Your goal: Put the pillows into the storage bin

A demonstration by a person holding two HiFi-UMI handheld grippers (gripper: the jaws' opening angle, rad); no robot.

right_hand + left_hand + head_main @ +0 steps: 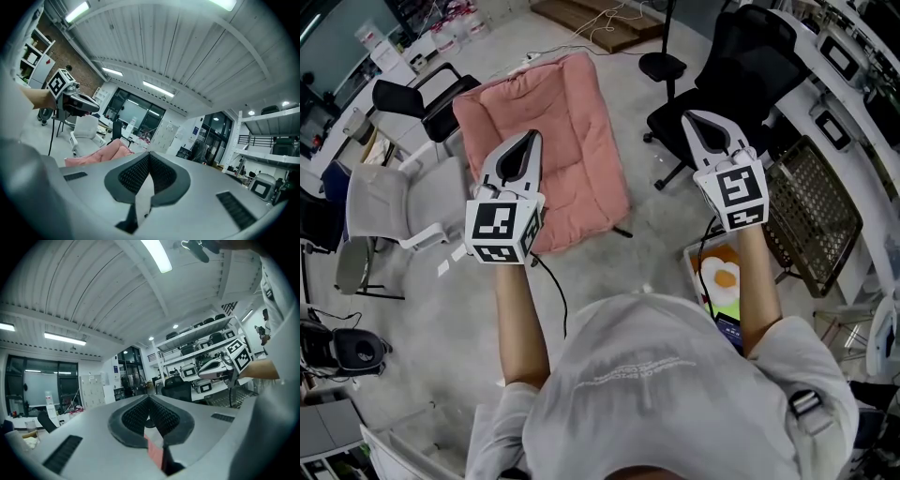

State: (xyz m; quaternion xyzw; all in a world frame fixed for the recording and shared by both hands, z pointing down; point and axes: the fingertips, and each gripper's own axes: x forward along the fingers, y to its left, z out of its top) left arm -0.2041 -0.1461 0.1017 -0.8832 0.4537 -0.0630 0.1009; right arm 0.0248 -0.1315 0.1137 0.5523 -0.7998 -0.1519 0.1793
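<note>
While both hands hold their tools out roughly level, the left gripper [532, 141] has its ribbed pads pressed together tip to tip with nothing clamped between them. A thin pink strip shows through the slot below the pads, but it lies beyond them, not in their grasp. The right gripper [692, 118] is closed just the same, pads meeting along one line, and it carries nothing and touches nothing.

Below and just ahead of the left gripper lies the pink pillow [572, 112], a quilted rectangle. Its near edge sits under that gripper's marker cube. Its long axis runs away from the person, close to the line the left gripper points along, and leans slightly to the right at the near end. From the right gripper it lies well off to the left, where that gripper's view catches its rumpled edge low in the frame.

Behind the right gripper and under that forearm stands a white-rimmed bin [692, 255], with an egg-printed pillow [724, 277] lying flat inside. A black office chair [741, 66] stands just ahead of the right gripper, and a grey chair [394, 202] is left of the left one.
</note>
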